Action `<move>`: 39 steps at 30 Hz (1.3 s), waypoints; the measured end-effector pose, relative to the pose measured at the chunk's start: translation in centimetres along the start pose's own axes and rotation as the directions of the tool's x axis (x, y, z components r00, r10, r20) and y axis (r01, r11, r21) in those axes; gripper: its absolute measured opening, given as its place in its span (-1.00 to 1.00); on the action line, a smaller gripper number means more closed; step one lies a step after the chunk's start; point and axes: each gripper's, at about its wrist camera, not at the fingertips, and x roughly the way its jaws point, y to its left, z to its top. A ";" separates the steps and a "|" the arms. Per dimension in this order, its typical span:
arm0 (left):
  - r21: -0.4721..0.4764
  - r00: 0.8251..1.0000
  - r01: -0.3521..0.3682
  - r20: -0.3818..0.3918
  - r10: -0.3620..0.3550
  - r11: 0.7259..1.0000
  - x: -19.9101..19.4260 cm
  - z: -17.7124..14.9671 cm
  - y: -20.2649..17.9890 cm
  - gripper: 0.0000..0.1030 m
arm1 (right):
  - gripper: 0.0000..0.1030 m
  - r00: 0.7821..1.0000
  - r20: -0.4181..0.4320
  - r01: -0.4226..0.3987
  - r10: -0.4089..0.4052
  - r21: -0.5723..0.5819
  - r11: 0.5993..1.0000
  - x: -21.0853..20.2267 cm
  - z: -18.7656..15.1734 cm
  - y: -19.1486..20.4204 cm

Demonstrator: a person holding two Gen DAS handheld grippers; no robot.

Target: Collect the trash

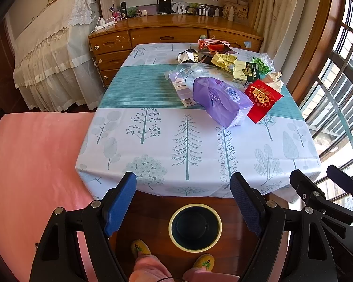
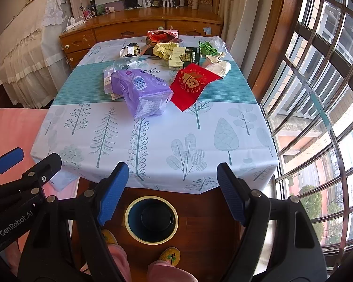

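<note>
Trash lies on the far half of the table: a purple tissue pack (image 1: 221, 99) (image 2: 141, 89), a red envelope with gold print (image 1: 262, 98) (image 2: 191, 84), a pale lilac carton (image 1: 181, 85), a yellow-green box (image 1: 244, 71) (image 2: 184, 57), crumpled yellow paper (image 1: 223, 61) and foil wrappers (image 1: 188, 55). A dark bin with a cream rim (image 1: 195, 226) (image 2: 151, 219) stands on the floor in front of the table. My left gripper (image 1: 183, 202) is open and empty above the bin. My right gripper (image 2: 173, 193) is open and empty beside it, and it also shows in the left wrist view (image 1: 327, 183).
The table (image 1: 153, 145) has a tree-print cloth. A pink bed (image 1: 30, 164) is on the left, a wooden dresser (image 1: 171, 37) behind, barred windows (image 2: 317, 94) on the right. The person's yellow slippers (image 1: 140, 248) stand by the bin.
</note>
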 end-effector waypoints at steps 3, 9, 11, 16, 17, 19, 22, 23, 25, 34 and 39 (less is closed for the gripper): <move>0.000 1.000 0.003 -0.002 -0.003 1.000 -0.1 -0.1 0.2 0.60 | 0.48 1.000 0.001 0.000 0.000 0.001 1.000 -0.1 0.1 0.1; 0.001 1.000 0.005 0.000 -0.005 1.000 -0.4 -0.1 0.3 0.59 | 0.48 1.000 0.002 -0.002 0.002 0.000 1.000 -0.1 0.0 0.1; 0.000 1.000 0.005 0.000 -0.005 1.000 -0.4 -0.1 0.2 0.59 | 0.48 1.000 0.002 -0.003 0.003 0.000 1.000 -0.1 0.0 0.0; -0.003 1.000 0.002 -0.009 -0.002 1.000 -0.4 0.0 0.2 0.59 | 0.48 1.000 0.002 -0.004 0.004 0.001 1.000 -0.1 0.0 0.0; -0.004 1.000 0.001 -0.009 -0.001 1.000 -0.4 0.0 0.2 0.59 | 0.48 1.000 0.002 -0.004 0.004 0.002 1.000 -0.1 0.0 0.0; -0.003 1.000 0.000 -0.007 -0.001 1.000 -0.4 0.0 0.2 0.59 | 0.48 1.000 0.002 -0.005 0.005 0.002 1.000 -0.2 0.1 0.0; -0.006 1.000 0.004 -0.004 -0.004 1.000 -0.3 0.0 0.3 0.59 | 0.48 1.000 0.002 -0.005 0.005 0.002 1.000 -0.2 0.0 0.0; -0.006 1.000 0.005 -0.001 -0.005 1.000 -0.3 -0.1 0.2 0.59 | 0.48 1.000 0.003 -0.006 0.006 0.003 1.000 -0.2 0.0 0.0; -0.004 1.000 0.012 0.003 -0.012 1.000 -0.4 -0.1 0.2 0.59 | 0.48 1.000 0.003 -0.006 0.006 0.003 1.000 -0.3 0.1 0.0; -0.003 1.000 0.011 0.009 -0.011 1.000 -0.7 -0.2 -0.1 0.59 | 0.48 1.000 0.004 -0.009 0.009 0.006 1.000 -0.4 0.1 -0.1; -0.009 1.000 -0.004 0.015 0.004 1.000 -1.3 -0.4 -0.1 0.59 | 0.48 1.000 0.005 -0.010 0.010 0.005 1.000 -0.5 0.1 -0.1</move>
